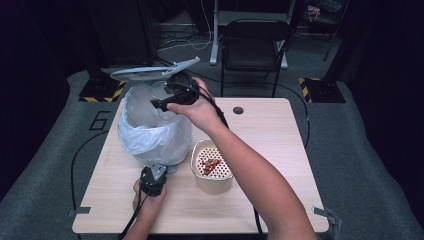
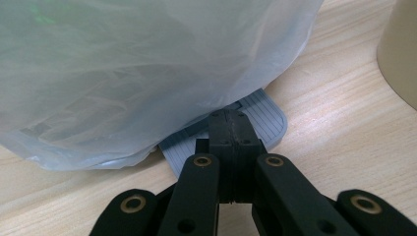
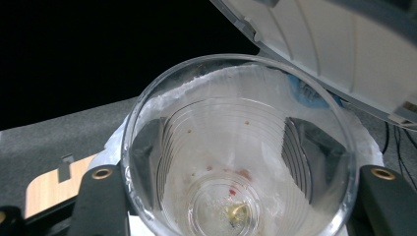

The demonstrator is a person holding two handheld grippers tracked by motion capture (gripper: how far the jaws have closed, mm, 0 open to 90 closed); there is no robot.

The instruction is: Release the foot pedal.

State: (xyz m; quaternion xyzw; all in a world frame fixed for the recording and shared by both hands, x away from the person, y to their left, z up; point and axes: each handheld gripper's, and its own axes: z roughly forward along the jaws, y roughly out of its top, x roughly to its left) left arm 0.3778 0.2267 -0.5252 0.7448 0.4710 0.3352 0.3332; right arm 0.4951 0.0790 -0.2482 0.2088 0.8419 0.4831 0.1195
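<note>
Dark room, pale wood table (image 1: 280, 150), folding chair (image 1: 252, 42) behind. Left gripper (image 2: 230, 129) pressed together, tips down on grey pedal (image 2: 268, 115) at base of pedal bin (image 1: 155, 132), lid (image 1: 150, 71) propped open. Right gripper (image 1: 167, 97) pinching clear plastic cup (image 3: 241, 147) by its sides, held over the bin mouth with the cup just under the raised lid. Cream strainer bowl (image 1: 212, 172) with red scraps sits just beside the bin on the table. Risks: pedal slip under the closed tips would likely drop the lid onto cup and hand; thin cup wall could buckle or pop out of a side pinch; release too near the rim could bounce it off the white liner (image 1: 135, 135) onto the table; loose liner could fold in and block the mouth. Cup look: transparent, ribbed rings down the wall, round rim undeformed, almost empty, few red and yellowish specks stuck at the bottom.
</note>
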